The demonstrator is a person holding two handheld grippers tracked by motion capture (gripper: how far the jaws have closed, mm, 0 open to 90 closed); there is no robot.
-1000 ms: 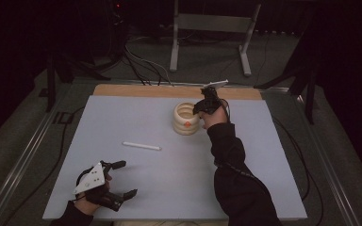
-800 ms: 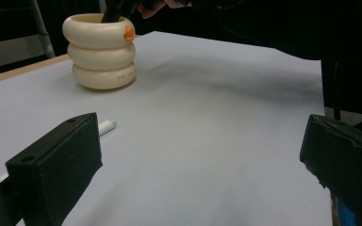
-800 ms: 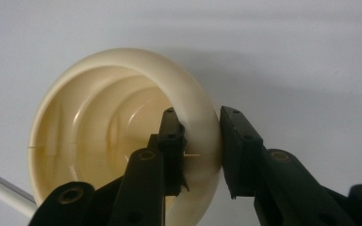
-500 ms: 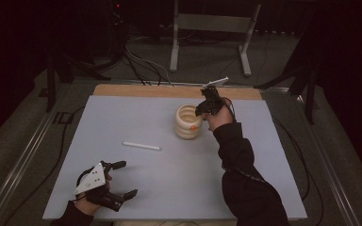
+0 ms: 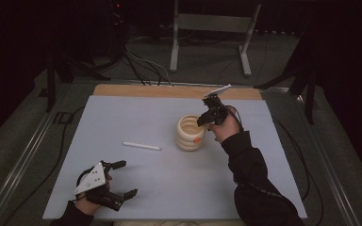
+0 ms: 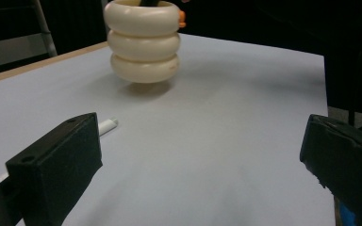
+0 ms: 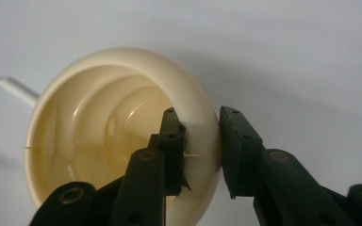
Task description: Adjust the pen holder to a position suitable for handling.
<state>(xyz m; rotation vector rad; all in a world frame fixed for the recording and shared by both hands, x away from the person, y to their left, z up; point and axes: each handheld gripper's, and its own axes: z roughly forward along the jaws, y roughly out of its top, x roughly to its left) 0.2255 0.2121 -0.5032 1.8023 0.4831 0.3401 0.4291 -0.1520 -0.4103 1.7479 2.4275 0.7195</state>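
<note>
Right now the right gripper (image 5: 202, 120) pinches the rim of a cream cup (image 5: 190, 133) that looks like three fat rings stacked up. In the right gripper view (image 7: 200, 141), one black jaw is inside the cup (image 7: 118, 132) and the other is outside, and both press on the wall on the cup's right side. In the high view the cup sits a little right of the middle of the frame, on the pale blue surface (image 5: 169, 183), and there is a small orange spot on its side. In the left gripper view the cup (image 6: 143, 42) is at the top, left of the middle, and a soft shadow lies under it; I cannot tell if it touches the surface or hangs just above it. A thin white stick (image 5: 142, 146) lies flat on the surface, to the left of the cup and apart from it. The left gripper (image 5: 122, 179) is at the lower left of the high view, near the edge of the surface, well apart from the cup. Its jaws are spread wide and nothing is between them.
</note>
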